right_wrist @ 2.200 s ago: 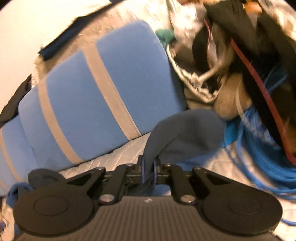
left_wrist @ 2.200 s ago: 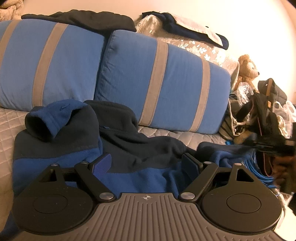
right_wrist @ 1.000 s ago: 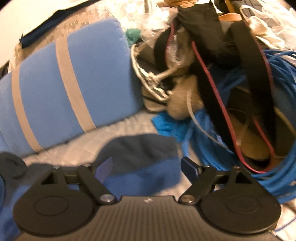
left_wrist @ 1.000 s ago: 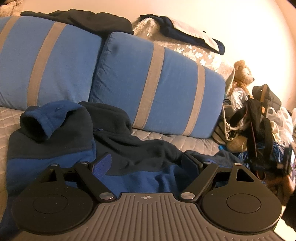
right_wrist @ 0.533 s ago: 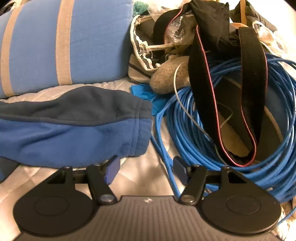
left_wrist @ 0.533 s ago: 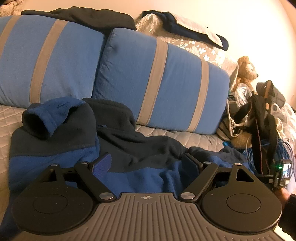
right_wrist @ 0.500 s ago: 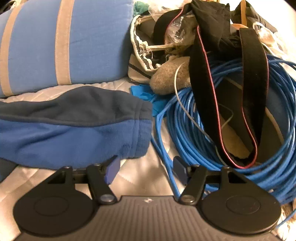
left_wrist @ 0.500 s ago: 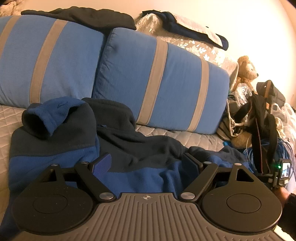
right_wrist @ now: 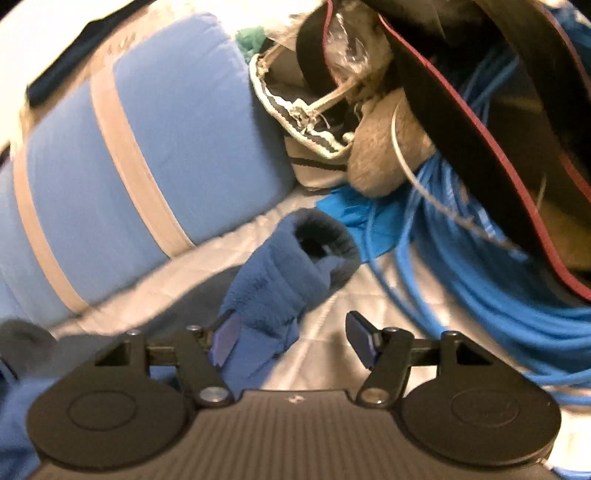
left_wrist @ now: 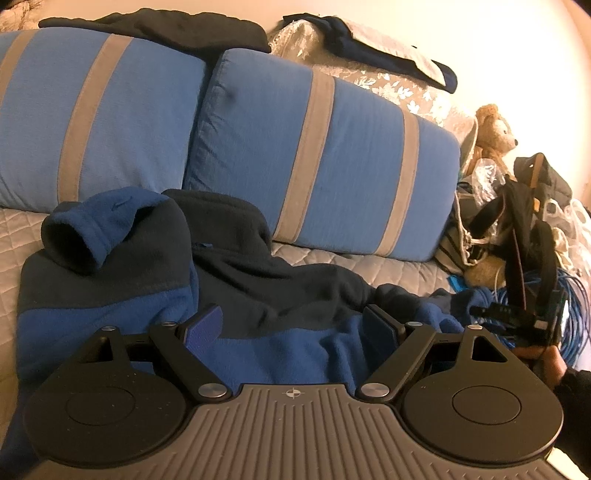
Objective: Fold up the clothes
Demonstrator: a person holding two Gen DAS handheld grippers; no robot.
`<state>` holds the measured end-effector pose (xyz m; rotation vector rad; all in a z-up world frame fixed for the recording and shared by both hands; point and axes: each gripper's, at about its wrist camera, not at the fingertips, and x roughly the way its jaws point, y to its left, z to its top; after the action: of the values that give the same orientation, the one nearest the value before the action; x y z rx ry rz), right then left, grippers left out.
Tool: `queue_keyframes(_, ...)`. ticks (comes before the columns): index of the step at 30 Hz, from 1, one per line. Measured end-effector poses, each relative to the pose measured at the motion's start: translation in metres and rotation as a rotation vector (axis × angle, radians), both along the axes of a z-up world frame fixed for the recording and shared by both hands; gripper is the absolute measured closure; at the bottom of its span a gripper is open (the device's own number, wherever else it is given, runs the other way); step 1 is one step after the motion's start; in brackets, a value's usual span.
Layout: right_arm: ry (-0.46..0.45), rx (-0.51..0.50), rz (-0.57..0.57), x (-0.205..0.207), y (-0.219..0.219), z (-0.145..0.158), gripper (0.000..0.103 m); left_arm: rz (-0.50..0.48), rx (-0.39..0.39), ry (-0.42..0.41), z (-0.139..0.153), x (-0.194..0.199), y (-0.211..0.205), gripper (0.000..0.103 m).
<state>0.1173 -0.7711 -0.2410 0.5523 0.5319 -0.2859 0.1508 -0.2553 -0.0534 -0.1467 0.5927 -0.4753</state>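
Note:
A blue and dark navy fleece jacket (left_wrist: 155, 295) lies crumpled on the grey quilted bed (left_wrist: 22, 236). One sleeve cuff (left_wrist: 74, 236) stands up at the left. My left gripper (left_wrist: 293, 326) is open and empty, low over the jacket's blue body. My right gripper (right_wrist: 291, 338) is open, with the other sleeve's bunched cuff (right_wrist: 295, 266) lying between its fingers, close to the left pad (right_wrist: 223, 338). The right gripper also shows in the left wrist view (left_wrist: 517, 314), at the far right.
Two blue cushions with grey stripes (left_wrist: 314, 155) stand behind the jacket. A coil of blue cable (right_wrist: 480, 288), black straps (right_wrist: 461, 96), a striped bag (right_wrist: 306, 122) and a teddy bear (left_wrist: 491, 129) crowd the right side. Dark clothes (left_wrist: 155, 22) lie on top of the cushions.
My right gripper let go of the sleeve about two seconds ago, swung away and has come back over the cuff, which now lies bunched. The left gripper has barely moved.

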Motion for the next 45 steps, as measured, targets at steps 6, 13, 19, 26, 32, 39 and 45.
queue_keyframes(6, -0.099, 0.201, 0.011, 0.003, -0.016, -0.009, 0.048, -0.004, 0.004, 0.003, -0.001, 0.001, -0.001, 0.019)
queue_keyframes(13, -0.179, 0.271, 0.063, 0.005, -0.024, -0.001, 0.070, -0.008, 0.006, 0.001, 0.000, 0.001, -0.003, 0.019)
queue_keyframes(19, -0.243, 0.326, 0.085, -0.008, -0.029, 0.010, 0.070, -0.004, 0.007, 0.002, -0.001, 0.001, -0.003, 0.019)
queue_keyframes(26, -0.276, 0.362, 0.107, -0.021, -0.034, 0.017, 0.070, -0.003, 0.009, 0.001, -0.001, 0.000, -0.003, 0.019)
queue_keyframes(32, -0.297, 0.350, 0.139, -0.027, -0.028, 0.024, 0.070, -0.001, 0.012, 0.002, -0.002, 0.001, -0.004, 0.019)
queue_keyframes(39, -0.246, 0.282, 0.116, -0.031, -0.030, 0.047, 0.092, 0.004, 0.014, 0.004, -0.002, 0.001, -0.003, 0.019)
queue_keyframes(45, -0.092, 0.115, 0.056, -0.035, -0.035, 0.081, 0.094, 0.006, 0.014, 0.000, -0.002, 0.001, -0.003, 0.019)
